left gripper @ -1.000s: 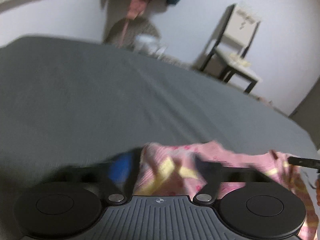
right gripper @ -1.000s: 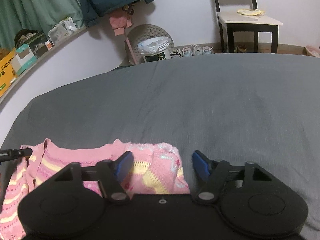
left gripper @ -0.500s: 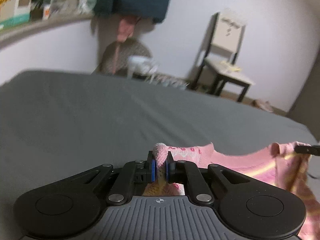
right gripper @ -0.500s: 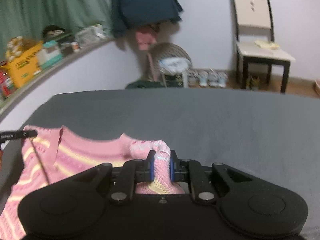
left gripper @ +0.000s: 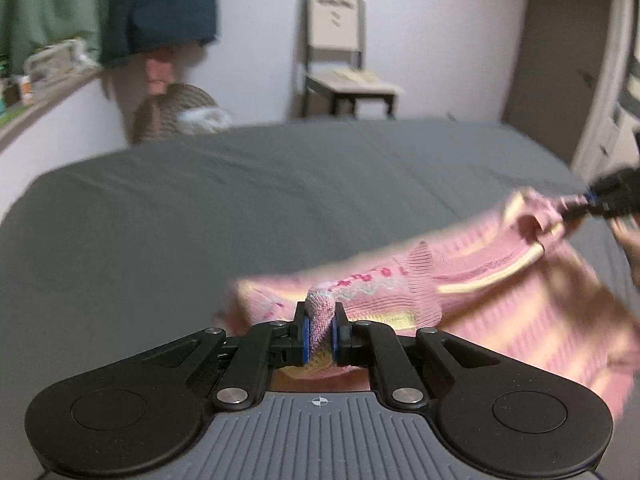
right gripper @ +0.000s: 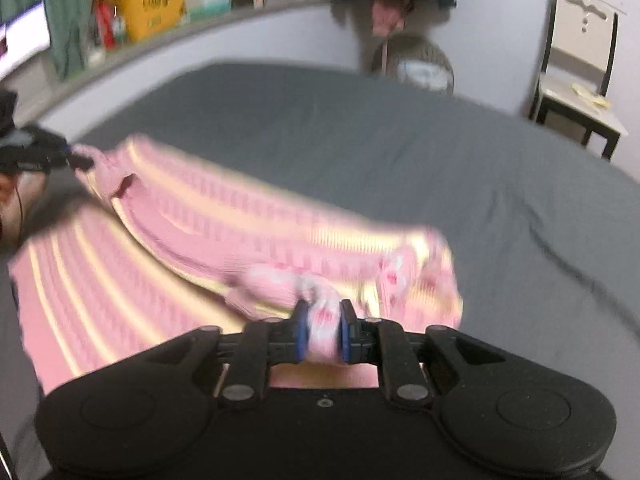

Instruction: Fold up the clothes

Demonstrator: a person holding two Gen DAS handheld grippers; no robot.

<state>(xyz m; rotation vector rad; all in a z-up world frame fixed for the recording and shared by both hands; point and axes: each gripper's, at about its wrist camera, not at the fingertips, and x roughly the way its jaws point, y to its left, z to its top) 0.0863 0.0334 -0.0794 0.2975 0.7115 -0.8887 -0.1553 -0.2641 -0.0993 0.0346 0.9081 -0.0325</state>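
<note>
One pink-and-yellow striped knit sweater; one grey-sheeted bed; one white-seated black-framed chair; two black claws, left claw, right claw.

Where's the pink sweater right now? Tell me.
The sweater is stretched between both grippers above the grey bed: the left gripper pinches one bunched end, the right gripper the other, though its fingers are opening.
</note>
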